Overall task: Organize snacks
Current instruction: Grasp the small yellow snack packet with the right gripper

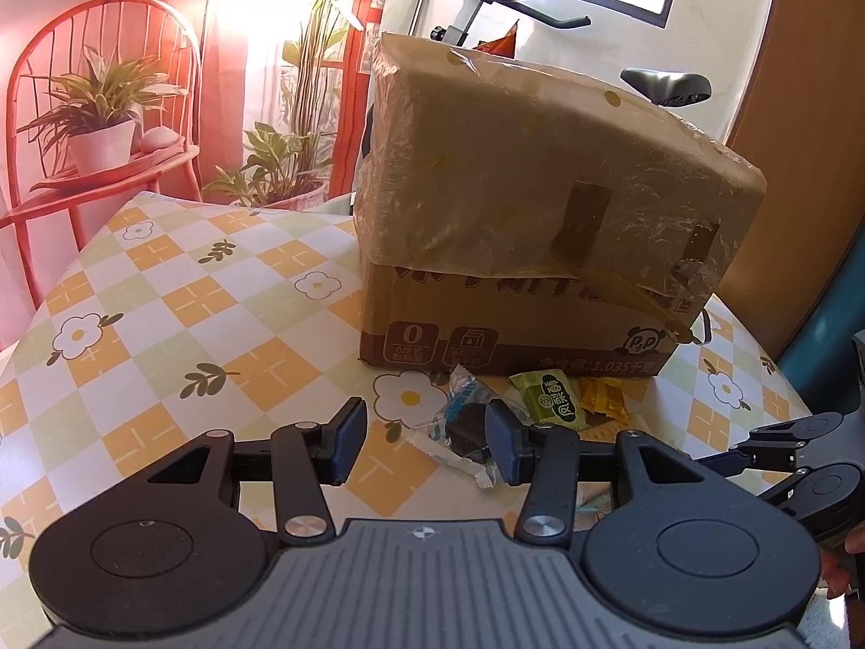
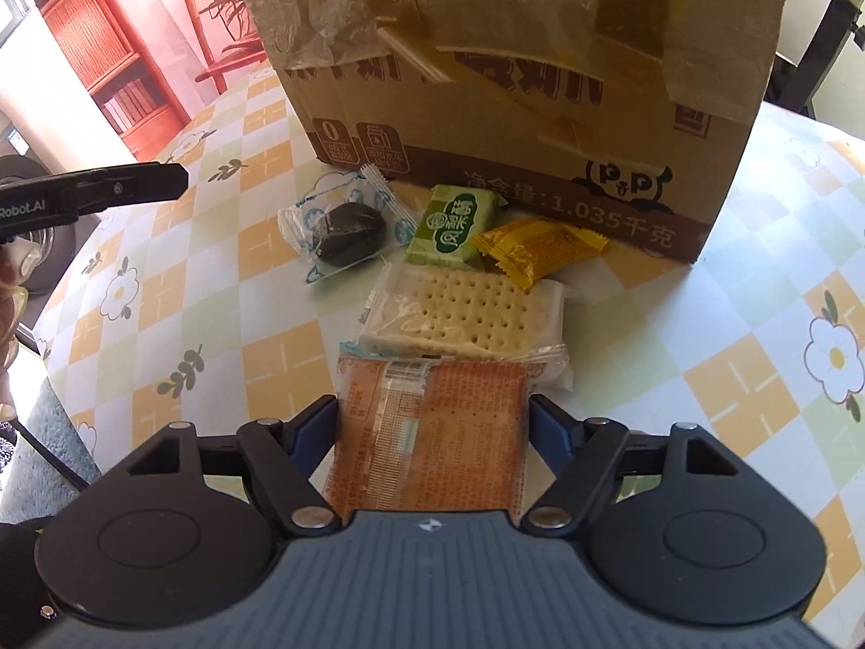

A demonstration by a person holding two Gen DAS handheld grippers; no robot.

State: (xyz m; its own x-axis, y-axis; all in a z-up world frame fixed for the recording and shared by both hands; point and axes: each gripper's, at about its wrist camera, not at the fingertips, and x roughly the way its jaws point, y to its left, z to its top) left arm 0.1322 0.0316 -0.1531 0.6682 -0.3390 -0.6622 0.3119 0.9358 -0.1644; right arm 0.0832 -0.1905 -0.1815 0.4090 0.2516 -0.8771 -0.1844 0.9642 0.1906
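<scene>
My right gripper (image 2: 432, 427) had its jaws set on either side of an orange snack packet (image 2: 432, 432), the blue pads at the packet's two edges; I could not tell for sure whether they pressed it or only bracketed it. My left gripper (image 1: 427, 441) was partly open and empty, its right finger just beside a clear-wrapped dark sweet (image 1: 459, 427) on the checked tablecloth (image 1: 189, 297).

I judged the step to be picking up the orange packet, the nearest of the loose snacks. The next move would call for a firm squeeze, then a lift over the wall of the cardboard box (image 2: 540, 124).

The right wrist view showed the whole cluster: a cracker pack (image 2: 465, 313) touching the orange packet's far end, then a green packet (image 2: 454, 227) and a yellow packet (image 2: 540, 249) against the box. The left wrist view hid the orange packet and cracker but showed a snack bag's tip (image 1: 500, 43) behind the box top.
</scene>
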